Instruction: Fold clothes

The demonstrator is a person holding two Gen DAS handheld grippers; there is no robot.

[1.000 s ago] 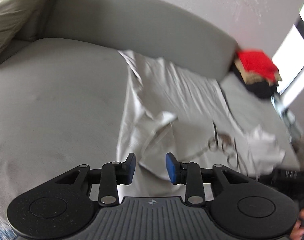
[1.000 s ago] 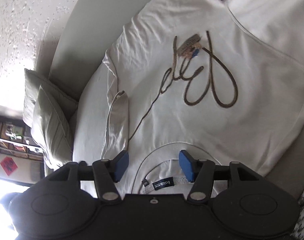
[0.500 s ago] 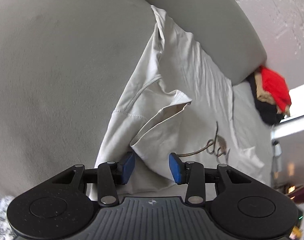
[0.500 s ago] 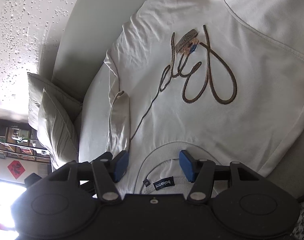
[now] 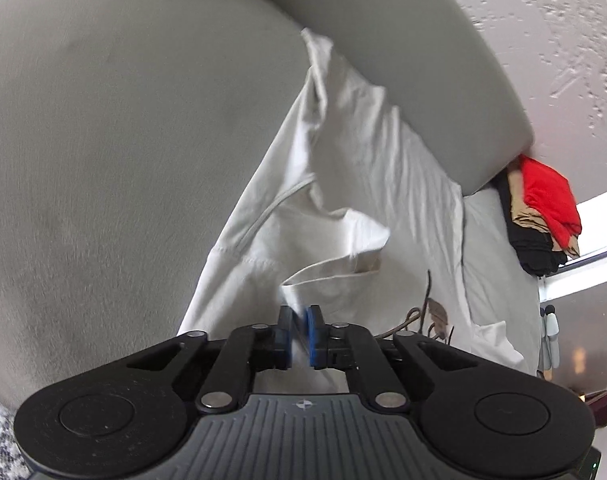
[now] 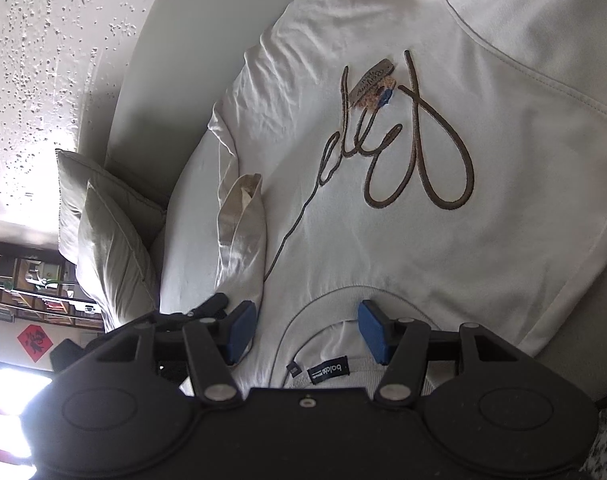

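A cream sweatshirt point(image 6: 403, 240) with a brown looped script design lies spread on a grey sofa seat point(image 5: 103, 140). It also shows in the left wrist view point(image 5: 343, 200), its sleeve folded over near the cuff point(image 5: 331, 280). My left gripper point(image 5: 300, 334) is shut on the sleeve fabric by the cuff. My right gripper point(image 6: 305, 330) is open, hovering just above the neckline point(image 6: 323, 308), with the collar label point(image 6: 328, 371) between the fingers. The sleeve point(image 6: 243, 236) lies left of it.
The grey sofa backrest point(image 5: 403, 52) runs behind the sweatshirt. A pile of red, tan and black clothes point(image 5: 543, 208) sits at the sofa's far end. Cushions point(image 6: 103, 232) lean at the other end. A textured white wall point(image 6: 43, 60) is behind.
My left gripper has closed on the sleeve fabric; it was open over it before. My right gripper has barely moved above the collar.
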